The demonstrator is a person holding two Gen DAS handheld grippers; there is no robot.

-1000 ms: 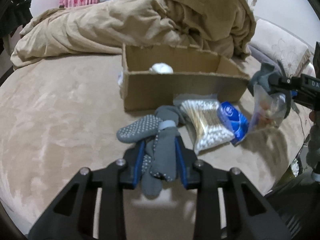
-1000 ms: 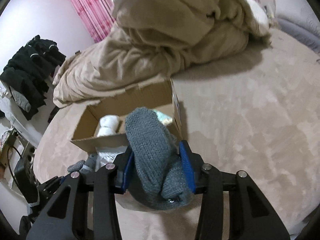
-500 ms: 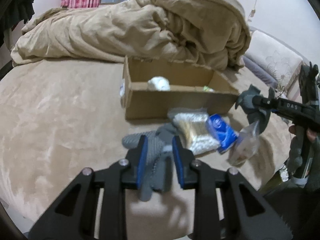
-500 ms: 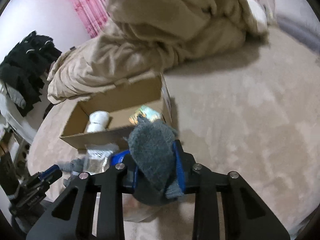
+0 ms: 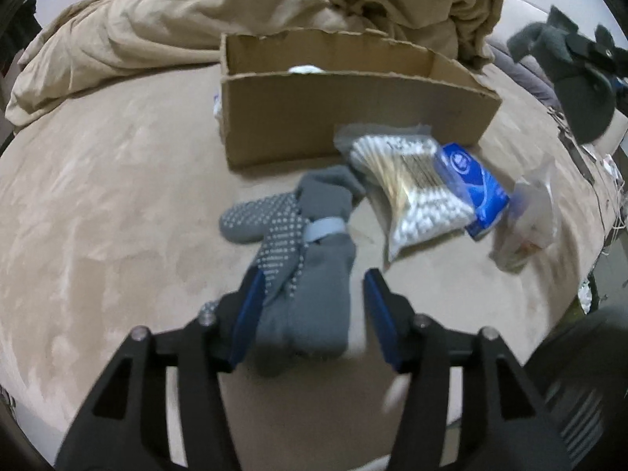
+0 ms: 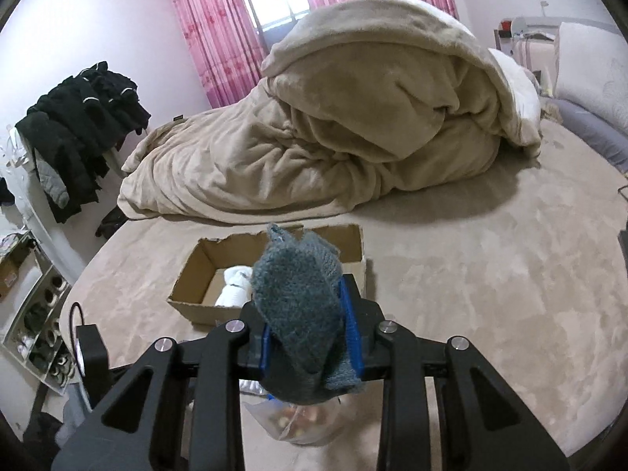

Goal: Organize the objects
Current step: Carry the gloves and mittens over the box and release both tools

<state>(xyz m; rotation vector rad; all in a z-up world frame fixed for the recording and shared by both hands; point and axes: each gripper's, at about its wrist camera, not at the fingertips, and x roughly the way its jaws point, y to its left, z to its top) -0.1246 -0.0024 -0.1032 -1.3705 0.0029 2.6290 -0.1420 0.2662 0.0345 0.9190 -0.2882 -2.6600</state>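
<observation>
My left gripper [image 5: 312, 316] is open, its jaws on either side of a pair of grey dotted socks [image 5: 298, 243] lying on the bed. My right gripper [image 6: 310, 343] is shut on a dark grey knitted item [image 6: 302, 306] and holds it raised, above a clear bag of small items [image 6: 302, 422]. That item also shows at the upper right of the left wrist view [image 5: 569, 78]. An open cardboard box [image 5: 333, 117] stands behind the socks, with a white roll [image 6: 235, 290] inside. A cotton swab pack [image 5: 412, 188], a blue packet [image 5: 475, 184] and the clear bag [image 5: 526, 223] lie in front of it.
A heaped beige duvet [image 6: 373, 125] fills the far side of the bed. Dark clothes [image 6: 74, 133] hang at the left. A shoe rack [image 6: 43, 333] stands on the floor at the left. A pillow [image 6: 588, 70] lies at the far right.
My left gripper has opened and let go of the socks, which now lie on the bed. My right gripper has risen with the knitted item; the clear bag lies on the bed.
</observation>
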